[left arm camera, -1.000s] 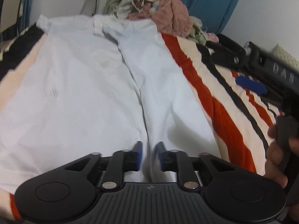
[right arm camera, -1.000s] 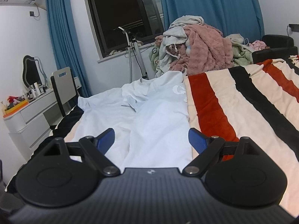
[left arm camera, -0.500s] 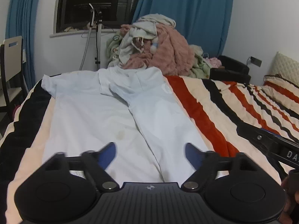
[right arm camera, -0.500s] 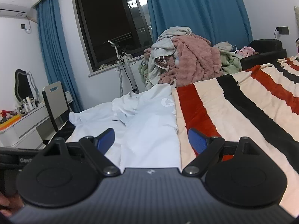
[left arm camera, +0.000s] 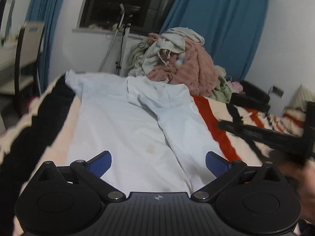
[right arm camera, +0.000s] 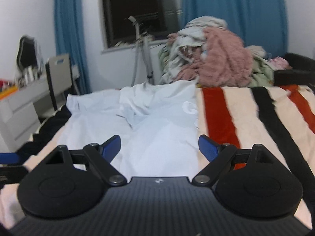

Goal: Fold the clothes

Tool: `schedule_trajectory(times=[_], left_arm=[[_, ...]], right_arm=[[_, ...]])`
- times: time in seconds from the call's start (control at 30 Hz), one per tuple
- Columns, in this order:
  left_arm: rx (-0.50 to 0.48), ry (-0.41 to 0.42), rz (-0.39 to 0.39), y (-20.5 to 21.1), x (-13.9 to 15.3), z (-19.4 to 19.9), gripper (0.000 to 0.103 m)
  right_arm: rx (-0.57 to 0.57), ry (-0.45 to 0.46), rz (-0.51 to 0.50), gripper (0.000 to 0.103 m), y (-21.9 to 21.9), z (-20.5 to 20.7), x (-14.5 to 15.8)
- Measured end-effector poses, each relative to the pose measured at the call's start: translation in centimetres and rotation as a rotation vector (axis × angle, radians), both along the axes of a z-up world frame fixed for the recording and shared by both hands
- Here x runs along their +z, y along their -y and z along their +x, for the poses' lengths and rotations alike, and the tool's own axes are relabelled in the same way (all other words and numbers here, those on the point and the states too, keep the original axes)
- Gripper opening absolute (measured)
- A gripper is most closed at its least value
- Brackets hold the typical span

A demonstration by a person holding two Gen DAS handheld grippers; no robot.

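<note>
- Covering the bed is a striped blanket [right arm camera: 244, 118] in cream, red and black bands that run away from the cameras toward the far wall.
- A pale blue shirt [left arm camera: 126, 122] lies spread flat on the left part of the blanket, its right side folded inward along a lengthwise crease and one sleeve reaching toward the left edge of the bed.
- From the right wrist view the same shirt [right arm camera: 157, 129] shows a white printed letter near its right edge, just beside the first red stripe.
- The left hand-held gripper [left arm camera: 158, 164] hovers above the shirt's near hem with its blue-padded fingers spread wide, nothing between them.
- The right hand-held gripper [right arm camera: 159, 147] is also spread wide and empty, over the shirt's folded right side.
- At the head of the bed sits a heap of laundry [left arm camera: 181, 59], with a pink fluffy piece and grey and green garments.
- Behind it hang blue curtains [left arm camera: 216, 29] on either side of a dark window [right arm camera: 137, 9].
- A chair [right arm camera: 59, 72] and a white dresser [right arm camera: 17, 110] stand to the left of the bed.
</note>
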State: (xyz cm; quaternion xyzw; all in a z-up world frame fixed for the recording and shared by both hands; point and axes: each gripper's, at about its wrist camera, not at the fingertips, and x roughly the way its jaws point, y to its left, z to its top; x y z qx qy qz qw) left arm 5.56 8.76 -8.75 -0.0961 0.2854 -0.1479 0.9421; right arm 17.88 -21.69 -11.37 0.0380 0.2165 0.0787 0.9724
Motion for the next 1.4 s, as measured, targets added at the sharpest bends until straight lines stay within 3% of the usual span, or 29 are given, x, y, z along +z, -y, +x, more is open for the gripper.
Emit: schedule_trajectory(times=[0.17,0.33,0.4,0.53,0.67,0.7,0.73,0.8,0.87,0.9,1.07,1.27,1.4], left_arm=[[0.082,-0.007,-0.028,-2.6,-1.2,1.4,0.103],[0.213,-0.086,-0.083,-5.4,-2.5,4.0,0.102],[0.263,-0.037,-0.077,-6.6,-2.8,4.4,0.102],[0.370,-0.055,-0.077,-8.7,-4.6,6.4,0.102],[0.407,-0.092,-0.079,-9.1,-6.7,8.7,0.102],[0.408,-0.098,-0.070,-9.0,-7.1,9.0,0.102],[0.403,-0.102,-0.075,-8.8,-7.4,9.2,0.102],[0.365,-0.085,-0.100,-8.5,-7.5,9.3,0.102],[0.338,-0.063,-0.115,-7.8,-7.4,9.0,0.102],[0.326,-0.046,-0.109,-7.6,-7.3,8.9,0.102],[0.297,0.024,-0.106,-6.3,-6.5,7.5,0.102],[0.246,-0.019,-0.102,-4.6,-5.9,6.5,0.102],[0.206,0.044,-0.088,-3.6,-5.2,5.8,0.102]], right_arm=[[0.208,-0.057,-0.064,0.086,-7.8,9.1,-0.9],[0.371,-0.090,-0.060,0.086,-18.4,18.3,-2.8],[0.424,-0.078,-0.036,0.086,-22.0,22.0,-3.4],[0.488,-0.041,-0.044,0.086,-28.4,28.0,-4.5],[0.530,-0.052,-0.060,0.086,-33.1,32.4,-5.8],[0.530,-0.056,-0.068,0.084,-34.1,33.3,-6.1],[0.527,-0.064,-0.059,0.074,-34.7,34.0,-6.3],[0.512,-0.090,0.009,0.061,-34.9,35.2,-6.4],[0.476,-0.110,0.022,0.021,-34.5,35.8,-6.1],[0.457,-0.104,0.018,0.015,-34.1,35.8,-5.8],[0.379,0.010,0.068,0.011,-28.7,33.9,-1.7],[0.222,0.179,0.197,0.011,-16.9,31.3,3.8],[0.034,0.219,0.253,0.010,-7.8,30.5,3.1]])
